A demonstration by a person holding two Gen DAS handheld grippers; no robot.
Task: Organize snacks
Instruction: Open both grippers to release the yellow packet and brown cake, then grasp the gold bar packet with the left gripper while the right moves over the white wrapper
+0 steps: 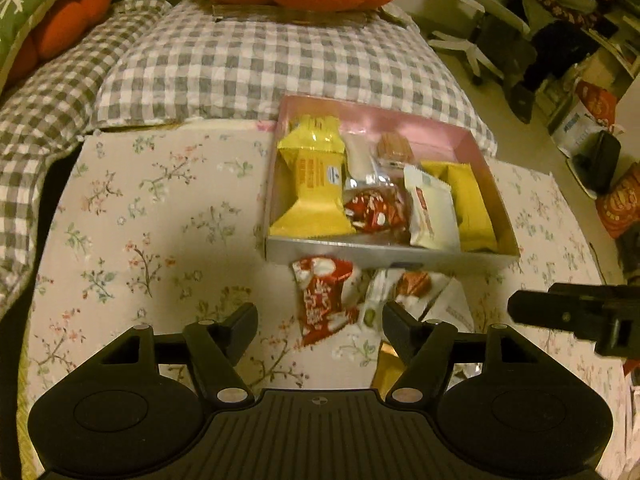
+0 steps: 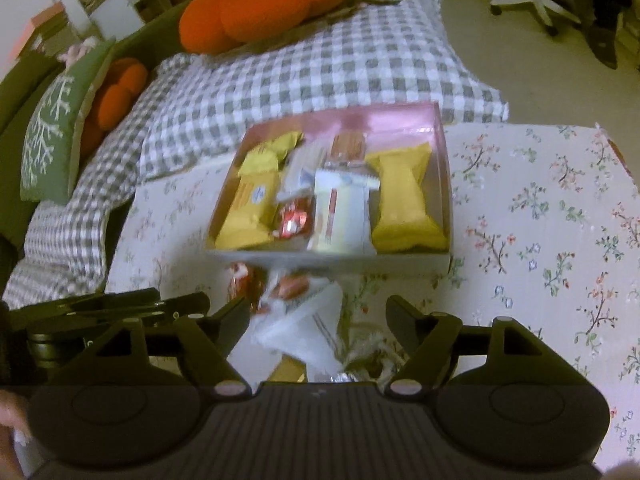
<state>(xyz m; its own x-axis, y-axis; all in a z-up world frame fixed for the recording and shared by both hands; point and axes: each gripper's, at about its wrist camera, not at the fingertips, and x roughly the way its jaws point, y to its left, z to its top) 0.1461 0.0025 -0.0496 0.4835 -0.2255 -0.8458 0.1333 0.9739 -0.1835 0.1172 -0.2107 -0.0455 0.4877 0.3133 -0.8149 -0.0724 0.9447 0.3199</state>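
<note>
Both my claws hang open over the loose snacks in front of the box.

My left gripper (image 1: 320, 320) has its fingers spread wide above the red wrapper (image 1: 322, 300), gripping nothing. My right gripper (image 2: 318, 320) is spread too, over the white packet (image 2: 308, 332). The pink box (image 1: 384, 254) sits on the floral cloth (image 1: 152, 208) just beyond them, holding yellow packs (image 1: 310, 184), a red candy and a white bar. Behind lies the checked quilt (image 1: 248, 64).
</note>
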